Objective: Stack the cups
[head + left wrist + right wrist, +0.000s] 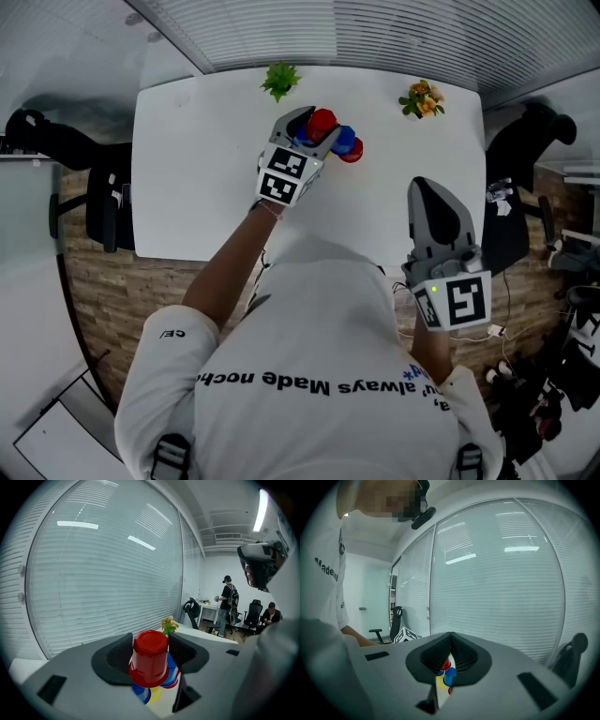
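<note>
An upside-down red cup [323, 120] [150, 660] sits between the jaws of my left gripper [312, 130] [150, 651], which is shut on its sides over the far middle of the white table [197, 169]. Right beneath and beside it stand a blue cup [344, 141] [171, 667] on a red one [353, 154], with another blue cup [139, 693] and a yellow cup [156, 693] below. My right gripper [423, 186] [451, 645] hangs shut and empty near the table's front right edge, apart from the cups.
A small green plant [280, 80] and a pot of flowers [422, 98] [169, 625] stand along the table's far edge. Window blinds run behind it. Office chairs [101, 202] flank the table. People [228, 597] are in the room's background.
</note>
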A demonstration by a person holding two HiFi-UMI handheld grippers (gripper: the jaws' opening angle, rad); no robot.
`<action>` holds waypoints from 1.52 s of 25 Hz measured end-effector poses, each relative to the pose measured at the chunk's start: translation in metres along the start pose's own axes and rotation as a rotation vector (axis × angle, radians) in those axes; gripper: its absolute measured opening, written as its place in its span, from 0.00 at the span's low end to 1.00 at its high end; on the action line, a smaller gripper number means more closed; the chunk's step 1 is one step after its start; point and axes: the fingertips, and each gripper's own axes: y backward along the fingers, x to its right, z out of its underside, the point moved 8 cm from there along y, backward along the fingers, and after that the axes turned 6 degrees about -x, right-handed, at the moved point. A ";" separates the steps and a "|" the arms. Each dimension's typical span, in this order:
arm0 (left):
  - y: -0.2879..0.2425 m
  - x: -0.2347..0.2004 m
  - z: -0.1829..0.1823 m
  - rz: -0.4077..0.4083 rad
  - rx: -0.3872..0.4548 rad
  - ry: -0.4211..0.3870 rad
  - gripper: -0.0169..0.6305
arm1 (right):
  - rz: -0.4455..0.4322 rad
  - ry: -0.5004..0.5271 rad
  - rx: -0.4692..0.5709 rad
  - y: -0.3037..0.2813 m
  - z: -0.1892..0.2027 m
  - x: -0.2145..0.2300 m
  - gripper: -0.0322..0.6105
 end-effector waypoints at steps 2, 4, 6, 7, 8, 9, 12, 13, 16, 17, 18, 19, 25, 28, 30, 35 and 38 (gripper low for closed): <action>0.001 0.001 -0.001 0.001 0.015 -0.001 0.41 | 0.002 0.001 0.001 0.001 0.000 0.000 0.06; 0.005 0.001 -0.005 -0.002 0.033 -0.002 0.43 | 0.001 0.005 0.002 0.002 0.000 0.000 0.06; 0.011 0.002 -0.010 -0.008 0.050 0.000 0.44 | -0.001 0.010 0.004 0.003 0.001 -0.001 0.06; 0.016 0.002 -0.013 -0.013 0.060 0.003 0.44 | -0.001 0.013 0.004 0.004 0.000 -0.001 0.06; 0.022 0.002 -0.016 -0.018 0.071 0.007 0.44 | -0.002 0.016 0.005 0.004 0.000 -0.001 0.06; 0.028 0.002 -0.019 -0.025 0.084 0.014 0.44 | -0.002 0.018 0.006 0.005 -0.001 -0.001 0.06; 0.051 0.004 -0.026 -0.044 0.123 0.037 0.44 | -0.003 0.021 0.011 0.007 -0.002 -0.003 0.06; 0.059 0.006 -0.028 -0.050 0.136 0.044 0.44 | -0.003 0.021 0.013 0.007 -0.003 -0.004 0.06; 0.083 0.012 -0.034 -0.067 0.171 0.054 0.44 | -0.005 0.024 0.017 0.010 -0.004 -0.005 0.06; 0.091 0.015 -0.035 -0.070 0.181 0.055 0.44 | -0.007 0.027 0.017 0.010 -0.005 -0.006 0.06; 0.099 0.018 -0.037 -0.072 0.189 0.057 0.44 | -0.010 0.031 0.018 0.011 -0.005 -0.006 0.06; 0.107 0.022 -0.039 -0.075 0.197 0.057 0.42 | -0.012 0.033 0.019 0.012 -0.005 -0.007 0.06; 0.154 0.041 -0.048 -0.091 0.253 0.040 0.19 | -0.025 0.043 0.023 0.013 -0.006 -0.013 0.06; 0.175 0.048 -0.047 -0.084 0.248 0.042 0.12 | -0.034 0.053 0.020 0.013 -0.006 -0.020 0.06; 0.187 0.051 -0.049 -0.087 0.260 0.039 0.11 | -0.039 0.062 0.018 0.012 -0.008 -0.025 0.06; 0.210 0.051 -0.051 -0.094 0.275 0.049 0.09 | -0.045 0.069 0.014 0.010 -0.009 -0.036 0.06; 0.217 0.050 -0.050 -0.092 0.277 0.059 0.09 | -0.057 0.074 0.008 0.008 -0.008 -0.045 0.06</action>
